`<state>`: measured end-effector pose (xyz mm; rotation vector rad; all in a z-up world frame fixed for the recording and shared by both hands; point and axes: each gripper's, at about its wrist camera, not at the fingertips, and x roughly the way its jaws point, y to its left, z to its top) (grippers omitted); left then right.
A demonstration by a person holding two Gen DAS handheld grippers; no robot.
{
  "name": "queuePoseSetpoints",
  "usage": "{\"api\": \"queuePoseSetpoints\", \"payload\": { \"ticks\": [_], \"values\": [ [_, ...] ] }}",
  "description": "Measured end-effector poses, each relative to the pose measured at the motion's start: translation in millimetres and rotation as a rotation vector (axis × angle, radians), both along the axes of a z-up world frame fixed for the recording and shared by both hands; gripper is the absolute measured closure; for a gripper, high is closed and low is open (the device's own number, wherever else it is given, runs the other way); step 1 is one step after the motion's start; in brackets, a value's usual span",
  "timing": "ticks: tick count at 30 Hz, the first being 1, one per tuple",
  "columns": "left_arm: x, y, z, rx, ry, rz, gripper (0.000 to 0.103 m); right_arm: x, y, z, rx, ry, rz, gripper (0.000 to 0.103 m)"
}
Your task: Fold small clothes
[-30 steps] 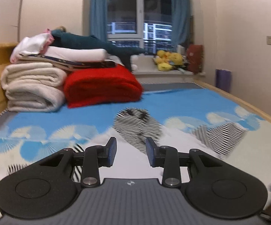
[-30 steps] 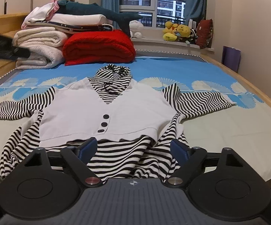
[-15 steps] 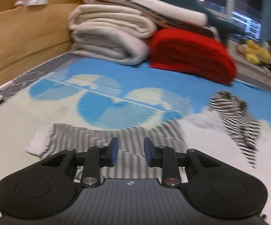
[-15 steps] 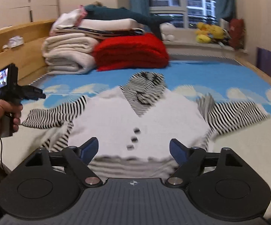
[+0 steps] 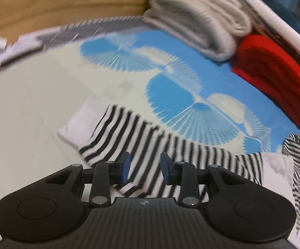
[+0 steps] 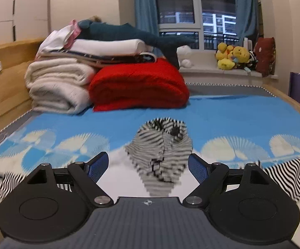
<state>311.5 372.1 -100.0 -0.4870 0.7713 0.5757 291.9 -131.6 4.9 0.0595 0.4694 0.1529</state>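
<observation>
A small hooded top with a white vest front and black-and-white striped sleeves lies flat on the bed. In the left wrist view its left sleeve (image 5: 150, 143) with a white cuff (image 5: 77, 128) stretches across. My left gripper (image 5: 143, 167) is open, low over the sleeve near the cuff, holding nothing. In the right wrist view the striped hood (image 6: 162, 143) lies straight ahead and the right sleeve (image 6: 289, 176) at the right. My right gripper (image 6: 149, 166) is wide open over the white front, empty.
Folded cream blankets (image 6: 56, 87) and a red blanket (image 6: 137, 87) are stacked at the head of the bed, with a blue plush shark (image 6: 129, 33) on top. A wooden bed frame (image 5: 56, 4) runs along the left. Plush toys (image 6: 233, 56) sit on the windowsill.
My left gripper swung left and down onto the left sleeve near the cuff. My right gripper moved forward and lower over the white front toward the hood.
</observation>
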Motion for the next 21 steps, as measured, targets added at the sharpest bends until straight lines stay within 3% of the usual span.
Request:
{"api": "queuePoseSetpoints", "payload": {
  "ticks": [3, 6, 13, 14, 15, 17, 18, 20, 21],
  "values": [
    [-1.7, 17.3, -14.8, -0.089, 0.026, 0.068, 0.047, 15.3, -4.7, -13.9, 0.012, -0.011, 0.013, 0.018],
    [-1.2, 32.3, -29.9, -0.184, 0.026, 0.112, 0.046, 28.9, -11.5, -26.7, -0.027, 0.069, 0.044, 0.018],
    [-2.6, 41.4, -54.5, -0.180, 0.105, 0.272, 0.049, 45.4, -30.9, -29.0, -0.044, 0.088, 0.040, 0.018],
    [-0.7, 38.3, -53.9, -0.155, 0.107, 0.280, 0.058, 47.3, -33.8, -31.0, -0.050, 0.101, 0.034, 0.018],
    [2.8, 33.6, -51.8, -0.120, 0.108, 0.267, 0.096, 48.0, -37.1, -31.3, -0.045, 0.111, 0.029, 0.018],
    [5.0, 20.6, -42.6, -0.065, 0.099, 0.256, 0.099, 47.2, -46.4, -32.8, -0.025, 0.136, 0.018, 0.019],
    [5.8, 6.3, -29.2, 0.015, 0.083, 0.249, 0.100, 45.9, -51.3, -32.8, -0.022, 0.144, 0.012, 0.021],
    [13.1, -41.9, 10.8, 0.209, -0.015, 0.116, 0.100, 42.0, -59.1, -31.2, -0.029, 0.147, -0.004, 0.023],
    [13.6, -66.5, 27.8, 0.255, -0.079, 0.042, 0.100, 39.9, -62.2, -30.2, -0.031, 0.146, -0.014, 0.023]
  ]
}}
